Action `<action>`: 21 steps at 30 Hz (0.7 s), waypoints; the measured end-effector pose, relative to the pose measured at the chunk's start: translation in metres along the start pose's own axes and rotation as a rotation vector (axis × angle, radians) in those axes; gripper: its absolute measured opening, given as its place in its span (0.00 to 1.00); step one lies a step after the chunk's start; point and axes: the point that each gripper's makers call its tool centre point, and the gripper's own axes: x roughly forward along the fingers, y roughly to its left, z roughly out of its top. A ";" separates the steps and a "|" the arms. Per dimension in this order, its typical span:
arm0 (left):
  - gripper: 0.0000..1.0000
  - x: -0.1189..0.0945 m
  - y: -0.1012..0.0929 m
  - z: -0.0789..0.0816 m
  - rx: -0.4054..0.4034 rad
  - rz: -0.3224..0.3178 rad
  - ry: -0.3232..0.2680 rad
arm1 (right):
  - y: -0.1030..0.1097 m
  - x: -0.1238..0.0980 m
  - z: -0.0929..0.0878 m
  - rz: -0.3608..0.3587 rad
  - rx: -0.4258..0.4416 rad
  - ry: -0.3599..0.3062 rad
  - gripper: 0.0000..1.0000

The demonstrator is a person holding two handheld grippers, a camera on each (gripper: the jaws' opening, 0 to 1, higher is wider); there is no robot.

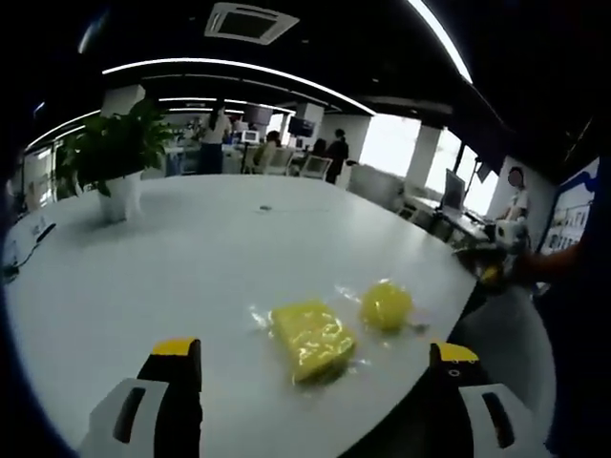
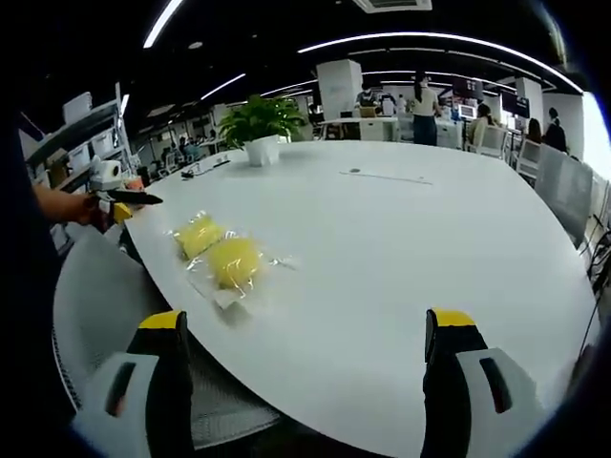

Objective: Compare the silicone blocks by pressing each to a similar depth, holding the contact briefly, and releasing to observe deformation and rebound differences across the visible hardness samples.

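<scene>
Both hand-held grippers (image 1: 315,367) (image 2: 305,334) wide apart above white office table (image 1: 191,258), potted plant (image 1: 115,157) beyond.

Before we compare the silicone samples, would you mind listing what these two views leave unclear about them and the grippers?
- Any hardness marking on the square yellow block or the round yellow block: too small, under glossy wrap, both views.
- Block undersides: hidden by the white table.
- Left gripper and right gripper: jaws wide apart; lower bodies cut off by the bottom edge.
- The other gripper in the right gripper view: too small to judge its jaws.
</scene>
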 end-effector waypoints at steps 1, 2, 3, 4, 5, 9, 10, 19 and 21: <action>1.00 0.002 0.002 0.003 -0.011 -0.003 -0.003 | 0.001 0.000 0.002 0.003 0.004 -0.001 0.97; 1.00 0.003 0.002 0.004 -0.022 -0.006 0.000 | 0.002 -0.001 0.003 0.004 0.004 -0.001 0.97; 1.00 0.005 0.002 0.009 -0.023 -0.005 0.000 | 0.003 -0.002 0.006 0.005 0.003 -0.004 0.97; 1.00 0.006 0.002 0.010 -0.022 -0.006 0.001 | 0.003 -0.002 0.007 0.006 0.005 -0.009 0.97; 1.00 0.007 0.000 0.015 -0.017 -0.011 0.000 | 0.003 -0.002 0.008 0.007 0.005 -0.011 0.97; 1.00 0.014 -0.001 0.028 -0.053 -0.019 0.005 | -0.001 0.000 0.005 -0.005 0.019 -0.011 0.97; 1.00 0.015 -0.001 0.029 -0.077 -0.020 0.008 | -0.002 0.000 0.004 -0.012 0.025 -0.009 0.97; 1.00 0.040 -0.024 0.035 -0.202 -0.066 0.064 | 0.004 -0.001 0.001 -0.003 0.035 -0.012 0.97; 1.00 0.045 -0.031 0.036 -0.220 -0.076 0.070 | 0.005 -0.001 0.001 0.001 0.031 -0.013 0.97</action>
